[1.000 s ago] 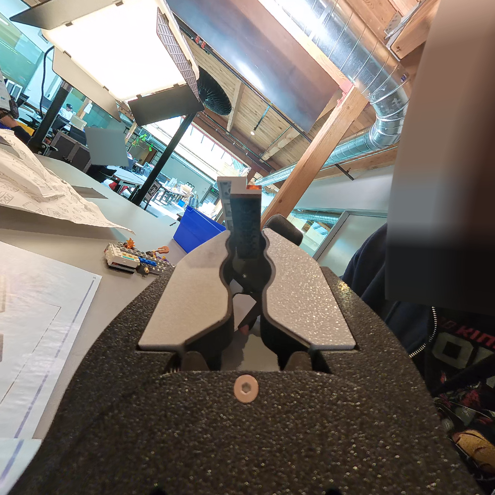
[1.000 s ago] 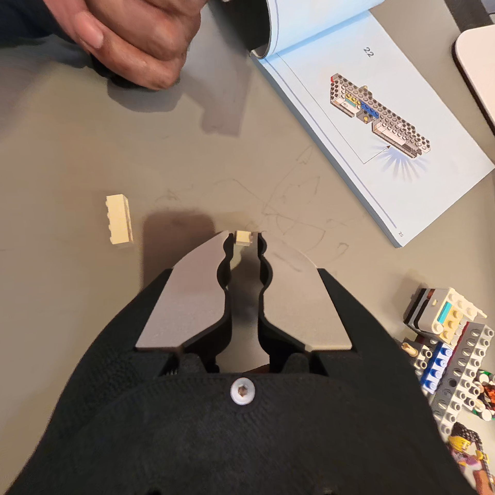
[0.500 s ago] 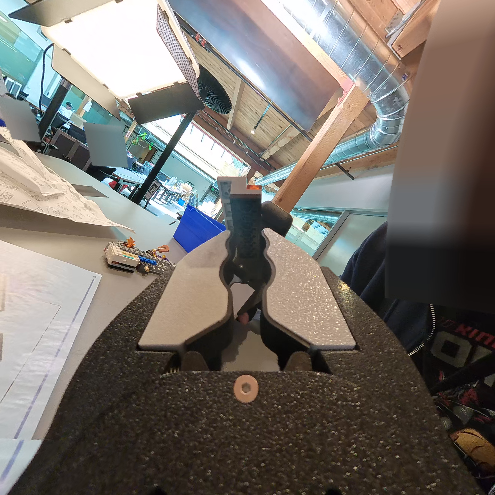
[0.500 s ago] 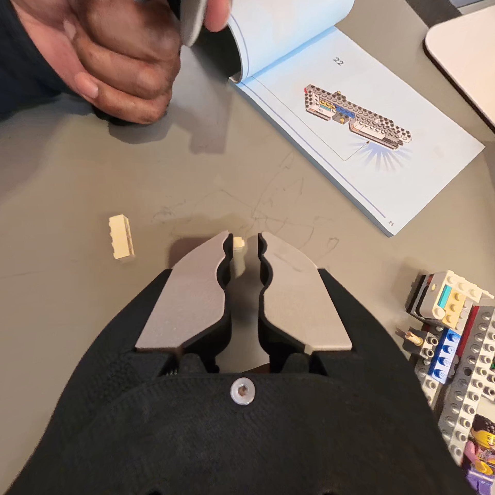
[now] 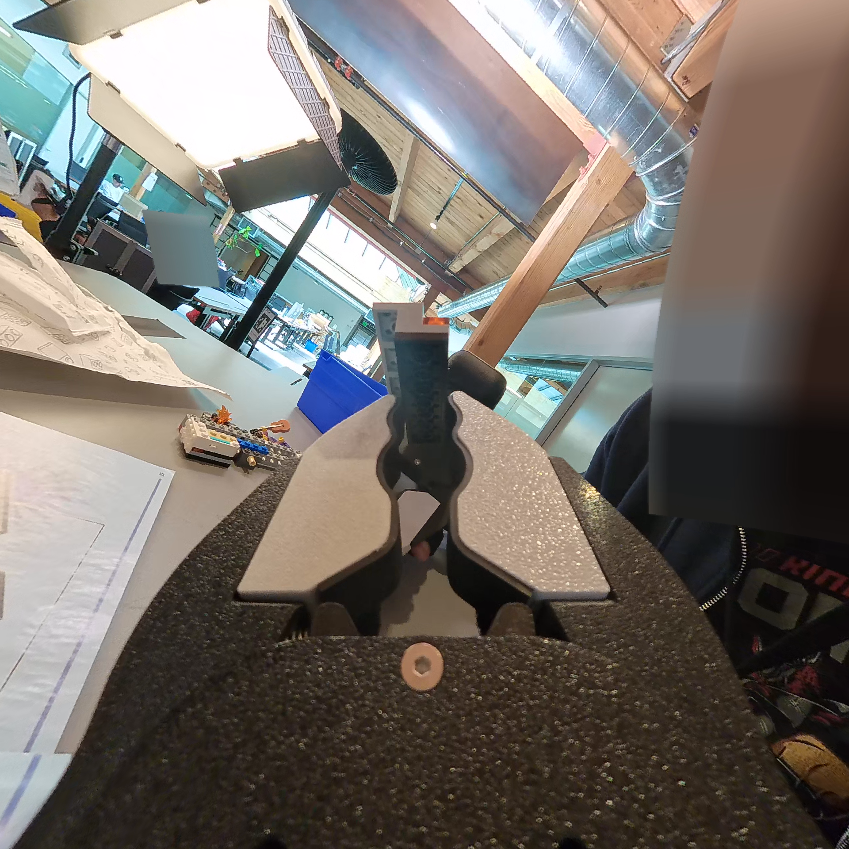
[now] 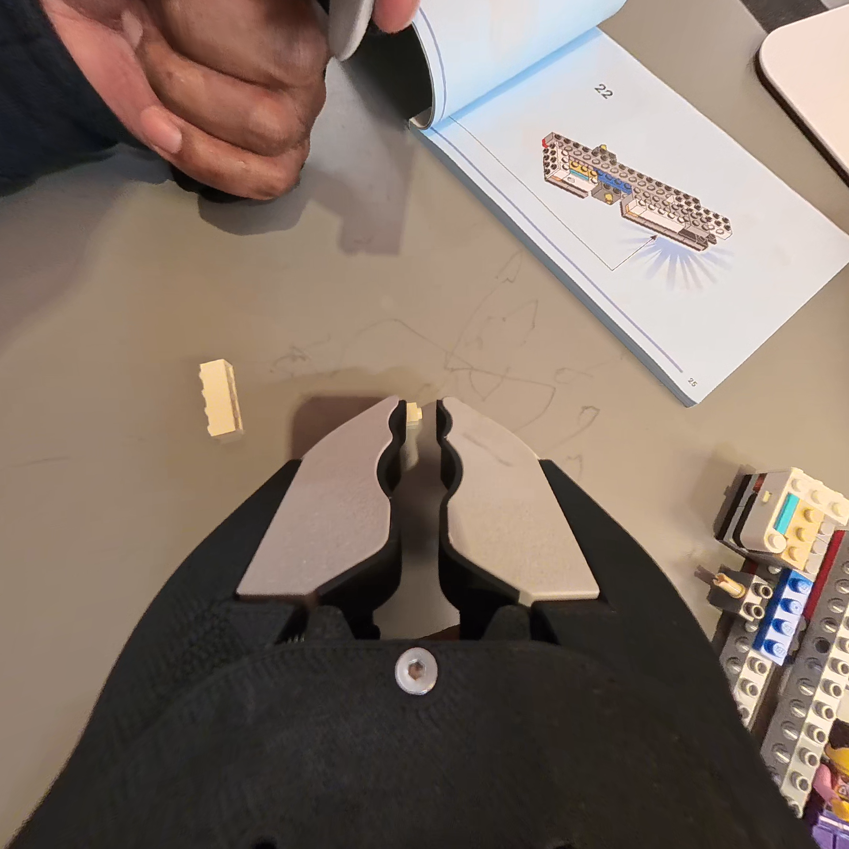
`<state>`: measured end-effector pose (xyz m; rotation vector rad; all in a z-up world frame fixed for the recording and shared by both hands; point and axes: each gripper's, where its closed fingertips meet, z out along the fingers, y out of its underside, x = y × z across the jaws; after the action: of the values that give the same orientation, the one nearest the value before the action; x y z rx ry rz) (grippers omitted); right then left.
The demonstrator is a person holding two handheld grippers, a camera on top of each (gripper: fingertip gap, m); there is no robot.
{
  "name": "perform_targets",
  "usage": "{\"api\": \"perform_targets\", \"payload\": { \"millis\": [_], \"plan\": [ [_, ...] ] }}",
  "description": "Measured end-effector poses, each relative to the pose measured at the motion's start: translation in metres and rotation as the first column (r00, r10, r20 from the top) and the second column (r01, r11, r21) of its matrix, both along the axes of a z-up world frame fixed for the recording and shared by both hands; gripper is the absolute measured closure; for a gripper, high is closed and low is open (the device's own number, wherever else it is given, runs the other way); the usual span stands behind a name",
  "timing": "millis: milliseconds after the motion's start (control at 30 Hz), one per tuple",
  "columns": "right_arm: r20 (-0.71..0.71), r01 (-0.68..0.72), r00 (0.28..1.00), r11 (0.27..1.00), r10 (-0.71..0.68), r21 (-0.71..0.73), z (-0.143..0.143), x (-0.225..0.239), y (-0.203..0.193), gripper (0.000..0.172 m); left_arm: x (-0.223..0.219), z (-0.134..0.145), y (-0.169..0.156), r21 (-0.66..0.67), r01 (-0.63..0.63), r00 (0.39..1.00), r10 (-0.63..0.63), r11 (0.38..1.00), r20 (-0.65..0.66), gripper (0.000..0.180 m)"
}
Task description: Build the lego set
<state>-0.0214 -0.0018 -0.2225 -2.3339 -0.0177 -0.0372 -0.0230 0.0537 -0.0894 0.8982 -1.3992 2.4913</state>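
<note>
The left gripper [image 5: 422, 409] stands clamped on an upright dark studded assembly [image 5: 420, 367], while the right gripper's [image 6: 420, 411] parted fingers straddle a tiny cream brick [image 6: 414, 410] on the table [image 6: 138, 298], touching only the left finger [image 6: 358, 459]; centring before squeezing looks wise.

free: bare table [image 6: 138, 505] left | blocked: booklet [image 6: 689, 275], brick model [image 6: 790, 597] right

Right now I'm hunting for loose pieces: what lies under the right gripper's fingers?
A tiny tan brick on the table between the right gripper's fingertips, against the left one. Anything under the fingers themselves is covered.
</note>
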Motion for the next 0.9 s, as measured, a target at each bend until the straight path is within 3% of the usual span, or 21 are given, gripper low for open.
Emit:
{"api": "perform_targets", "payload": {
  "millis": [900],
  "plan": [
    [0.167, -0.104, 0.980, 0.994, 0.109, -0.035, -0.003, -0.014, -0.009, 0.155, 0.000, 0.000, 0.002, -0.009, -0.003, 1.000, 0.003, 1.000, 0.001, 0.164]
  ]
}}
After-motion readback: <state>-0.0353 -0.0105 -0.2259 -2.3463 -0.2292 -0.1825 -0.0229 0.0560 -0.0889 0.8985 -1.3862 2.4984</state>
